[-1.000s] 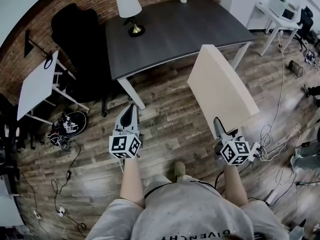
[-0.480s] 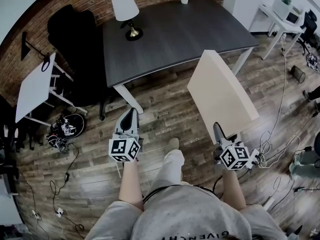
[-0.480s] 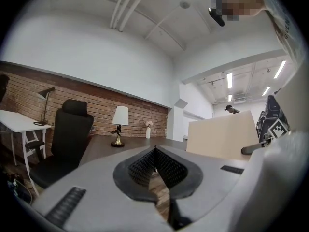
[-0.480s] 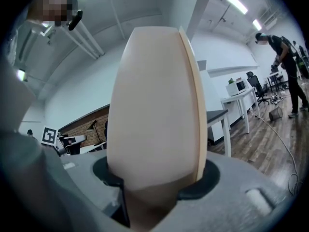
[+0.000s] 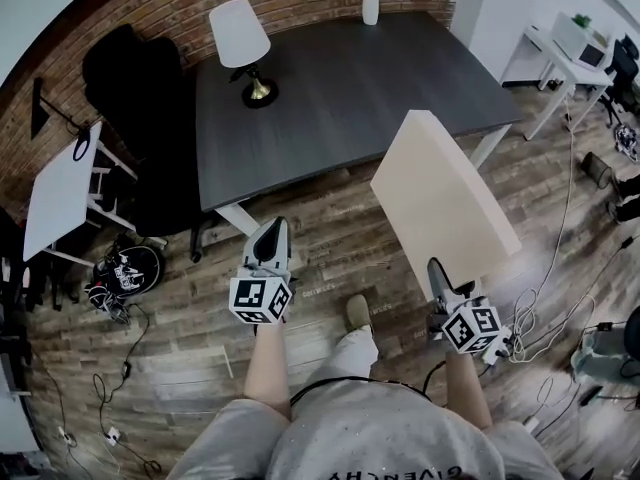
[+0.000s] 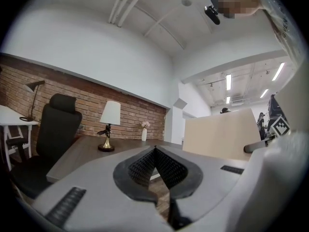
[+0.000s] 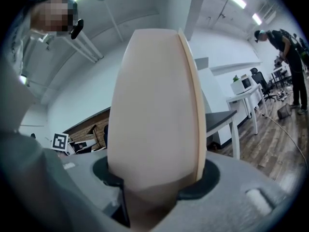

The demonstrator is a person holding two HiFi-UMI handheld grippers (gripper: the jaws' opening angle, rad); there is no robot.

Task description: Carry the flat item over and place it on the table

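Head view: the dark tabletop (image 5: 350,78) sits lower and bigger in frame than a second ago. The vase (image 5: 370,4) is now fully in at the top and the lamp (image 5: 240,36) is nearer too. The person is walking toward it, one shoe (image 5: 358,313) forward on the wood floor (image 5: 330,233). Both tools have come along with the body, pose barely changed.

Right tool (image 5: 438,268) stays clenched on the near end of the beige panel (image 5: 440,193). Right gripper view shows the panel wedged between the jaws, standing on edge and pointing ahead. The panel is in the air, its far end overlapping the tabletop's near right corner in the picture; can't tell if it is truly above the top.

Left tool (image 5: 270,226) is clenched on nothing, jaws together in the left gripper view, with the panel off to its right.

Judgement: the carry is nearly over and the gap is closing. Laying the panel flat is not yet done.
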